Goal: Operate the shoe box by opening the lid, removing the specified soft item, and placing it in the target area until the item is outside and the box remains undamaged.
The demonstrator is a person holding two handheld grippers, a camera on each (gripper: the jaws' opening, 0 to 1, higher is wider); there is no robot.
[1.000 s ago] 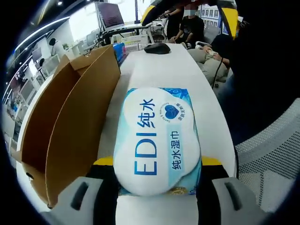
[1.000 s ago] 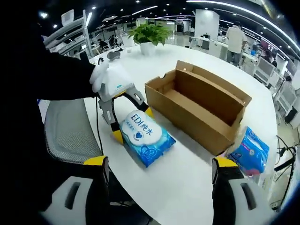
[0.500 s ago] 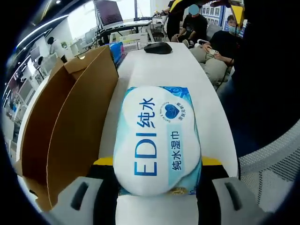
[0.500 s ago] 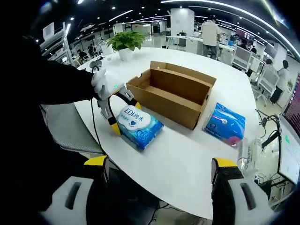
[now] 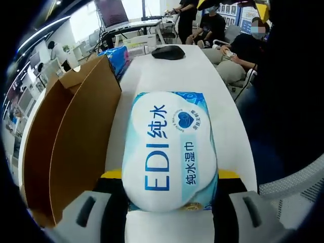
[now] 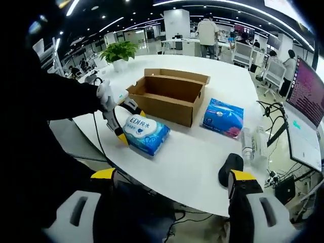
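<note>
1. Two packs are out on the white table (image 6: pixel 202 157): the pack of wet wipes (image 5: pixel 169 149) I am holding and a darker blue pack (image 6: pixel 223 117) lying beside the box's far end.
2. In the left gripper view, my left gripper (image 5: pixel 169 174) is clamped on the wet wipes, a yellow-tipped jaw pressed against each side; the pack's near end covers the gap between the jaws, so I cannot see the lower edge of it.
3. The pack rests on the table just beside the cardboard shoe box (image 5: pixel 66 147), outside it. In this view the box is cut off at the left and its floor is hidden by the near wall.
4. In the right gripper view the box (image 6: pixel 167 96) stands open and looks empty, with the left gripper (image 6: pixel 123 123) and a white-gloved hand (image 6: pixel 106 95) at the pack (image 6: pixel 145 134).
5. My right gripper (image 6: pixel 169 185) hangs released, jaws well apart, grasping nothing, off the table's near edge.
6. A black computer mouse (image 6: pixel 230 169) lies near that edge; a potted plant (image 6: pixel 117 52) stands far off. Clear items by the mouse are too blurred to name.
7. Against a second ago, the right view has drawn back and swung, taking in far more table. The pack sits in the left jaws just as before.
</note>
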